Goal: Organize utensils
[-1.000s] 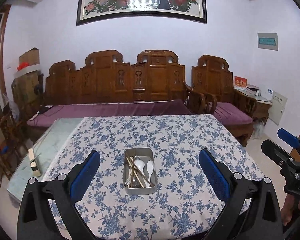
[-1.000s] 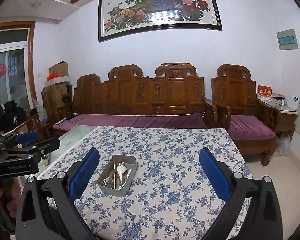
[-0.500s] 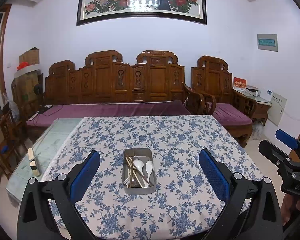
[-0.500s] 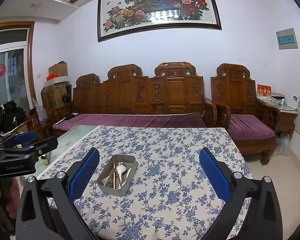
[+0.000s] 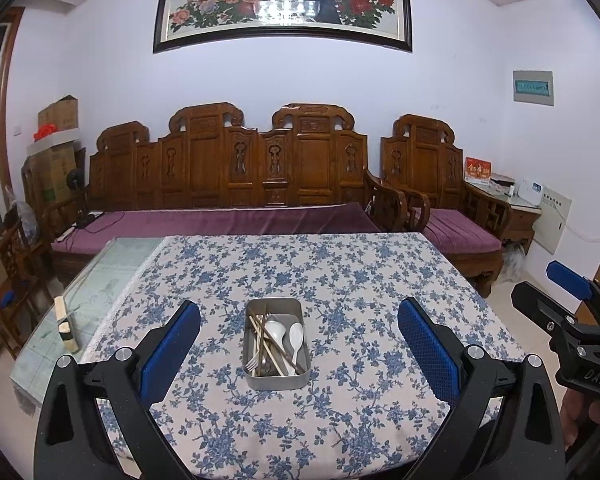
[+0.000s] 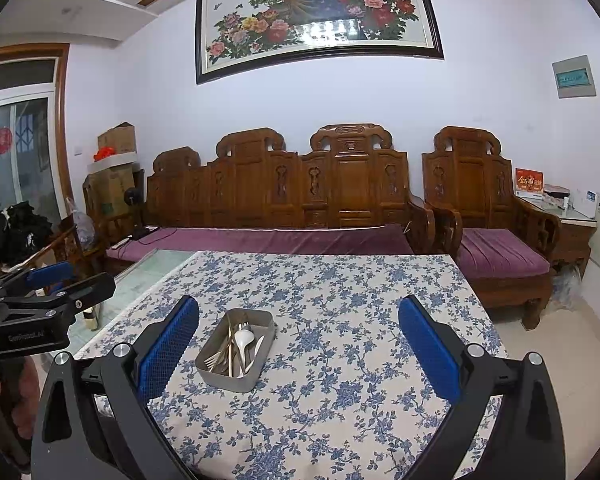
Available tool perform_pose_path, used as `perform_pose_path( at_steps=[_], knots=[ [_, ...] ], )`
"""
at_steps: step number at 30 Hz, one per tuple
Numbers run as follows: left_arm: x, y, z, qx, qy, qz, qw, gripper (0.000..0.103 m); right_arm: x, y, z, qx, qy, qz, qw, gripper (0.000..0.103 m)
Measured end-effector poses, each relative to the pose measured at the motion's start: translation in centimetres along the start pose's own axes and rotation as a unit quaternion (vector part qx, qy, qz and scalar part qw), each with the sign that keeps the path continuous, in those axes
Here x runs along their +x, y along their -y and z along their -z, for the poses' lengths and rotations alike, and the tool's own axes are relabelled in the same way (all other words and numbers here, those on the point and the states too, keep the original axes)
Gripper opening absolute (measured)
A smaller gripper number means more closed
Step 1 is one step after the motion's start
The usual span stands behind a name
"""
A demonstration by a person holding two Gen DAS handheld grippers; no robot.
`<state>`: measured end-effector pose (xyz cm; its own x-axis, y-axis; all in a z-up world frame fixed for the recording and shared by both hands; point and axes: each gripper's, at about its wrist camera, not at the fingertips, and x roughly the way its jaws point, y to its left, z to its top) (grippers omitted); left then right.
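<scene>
The metal tin (image 5: 277, 376) holds a tangle of cutlery: two white spoons (image 5: 277, 330) and some chopsticks (image 5: 274, 346) can be told, but the forks (image 5: 254, 362) lie under them and their number is unclear. The tin's near wall hides the ends of the handles. In the left wrist view the right hand-held gripper (image 5: 572, 300) is cut off by the right edge, so how its jaws stand cannot be read there. In the right wrist view the left hand-held gripper (image 6: 40, 292) runs off the left edge. The bench's (image 6: 340, 400) near edge falls below the frame. The painting (image 5: 284, 0) is cropped at the top.
</scene>
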<state>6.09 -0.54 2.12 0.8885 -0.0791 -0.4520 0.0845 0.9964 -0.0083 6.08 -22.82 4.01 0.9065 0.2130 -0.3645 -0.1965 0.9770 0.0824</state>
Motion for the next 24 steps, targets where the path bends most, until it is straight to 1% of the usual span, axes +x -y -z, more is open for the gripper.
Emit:
perform_pose_path(
  at_steps=[24],
  knots=[
    [-0.39, 0.25, -0.03, -0.005, 0.004, 0.003, 1.0000, 0.096, 0.09, -0.42, 0.24, 0.001, -0.002, 0.000, 1.000, 0.100]
  ],
)
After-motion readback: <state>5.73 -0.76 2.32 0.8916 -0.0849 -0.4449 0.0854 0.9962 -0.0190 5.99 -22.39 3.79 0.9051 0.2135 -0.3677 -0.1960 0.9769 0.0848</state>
